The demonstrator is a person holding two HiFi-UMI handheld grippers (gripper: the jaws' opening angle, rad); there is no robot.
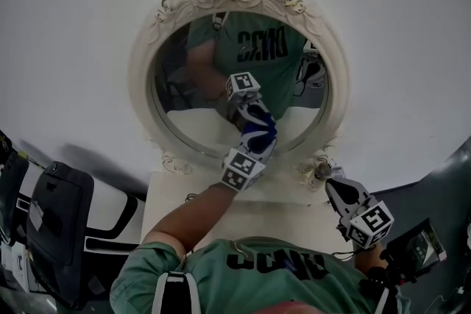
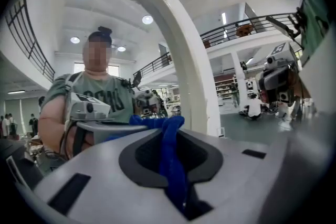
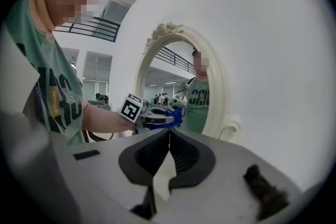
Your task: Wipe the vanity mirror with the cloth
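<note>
The left tool (image 1: 256, 134) has its jaws closed on the one blue cloth (image 1: 259, 125), a fold standing up between them. It presses the cloth to the lower middle of the glass of the single oval vanity mirror (image 1: 193, 77), likely so the pinch stops it slipping while it rubs. The mirror stands upright at the back of the cream surface (image 1: 287, 213), and the right tool (image 1: 333, 186), the second of two, hangs near the rose-carved frame (image 1: 140, 77) at its lower right foot, jaws together on nothing, apparently kept clear of the wiping.
</note>
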